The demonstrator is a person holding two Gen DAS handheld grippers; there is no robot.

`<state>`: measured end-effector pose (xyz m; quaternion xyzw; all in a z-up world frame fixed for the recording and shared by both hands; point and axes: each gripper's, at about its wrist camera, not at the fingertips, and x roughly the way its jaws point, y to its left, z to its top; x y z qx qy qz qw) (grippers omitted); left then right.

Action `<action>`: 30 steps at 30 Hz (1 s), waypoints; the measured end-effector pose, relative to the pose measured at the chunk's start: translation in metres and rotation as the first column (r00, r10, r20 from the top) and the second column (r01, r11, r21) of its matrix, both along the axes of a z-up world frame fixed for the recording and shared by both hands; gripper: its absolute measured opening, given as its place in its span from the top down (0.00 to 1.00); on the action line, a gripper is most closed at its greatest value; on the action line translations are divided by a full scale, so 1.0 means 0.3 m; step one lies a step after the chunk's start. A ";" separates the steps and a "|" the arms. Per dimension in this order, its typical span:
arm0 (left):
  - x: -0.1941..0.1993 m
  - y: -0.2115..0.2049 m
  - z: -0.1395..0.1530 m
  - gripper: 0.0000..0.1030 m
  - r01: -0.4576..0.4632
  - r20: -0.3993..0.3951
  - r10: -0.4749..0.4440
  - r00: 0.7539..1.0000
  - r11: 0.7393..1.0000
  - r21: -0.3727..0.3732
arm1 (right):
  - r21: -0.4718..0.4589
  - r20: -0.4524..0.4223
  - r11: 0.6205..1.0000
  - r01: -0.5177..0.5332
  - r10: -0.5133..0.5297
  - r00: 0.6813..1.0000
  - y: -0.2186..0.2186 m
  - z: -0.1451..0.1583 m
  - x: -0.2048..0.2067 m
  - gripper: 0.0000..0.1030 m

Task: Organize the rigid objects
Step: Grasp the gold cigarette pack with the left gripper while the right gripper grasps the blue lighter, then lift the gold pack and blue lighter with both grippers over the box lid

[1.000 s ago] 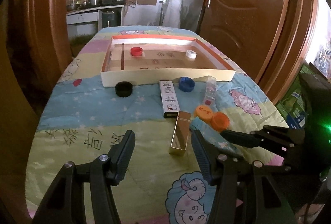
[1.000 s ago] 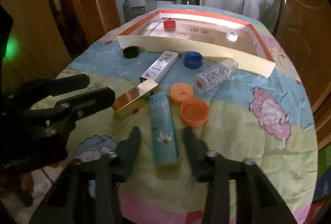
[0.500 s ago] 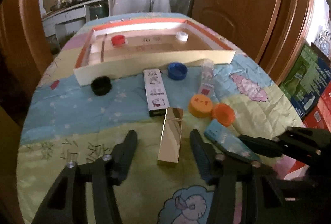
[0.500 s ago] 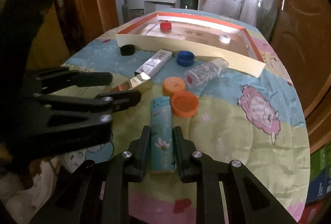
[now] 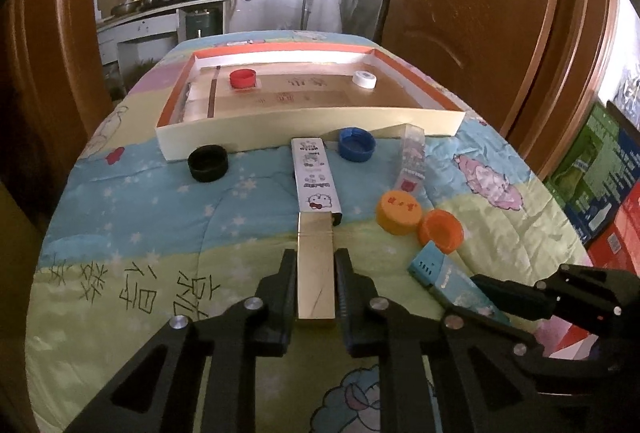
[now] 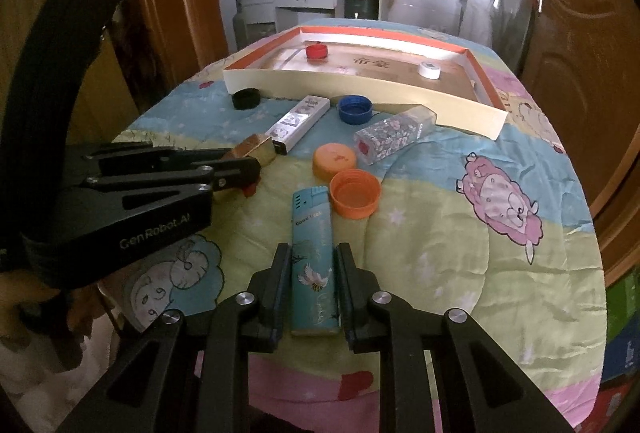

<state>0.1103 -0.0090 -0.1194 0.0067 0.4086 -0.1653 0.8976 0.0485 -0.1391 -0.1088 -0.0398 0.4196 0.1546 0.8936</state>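
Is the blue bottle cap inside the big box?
No, the blue cap sits on the blanket just outside the box's front wall.

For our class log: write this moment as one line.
left tool: shut on gold lighter | right tool: shut on blue lighter | tray: two caps

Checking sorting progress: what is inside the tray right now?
Inside the tray: a red cap at far left and a white cap at far right. The near wall hides the floor strip just behind it.
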 end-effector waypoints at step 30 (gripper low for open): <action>-0.077 0.028 0.176 0.82 -0.004 0.117 0.012 0.993 0.998 -0.069 | 0.042 0.103 0.999 -0.007 0.002 0.995 -0.009 0.147 -0.018 0.78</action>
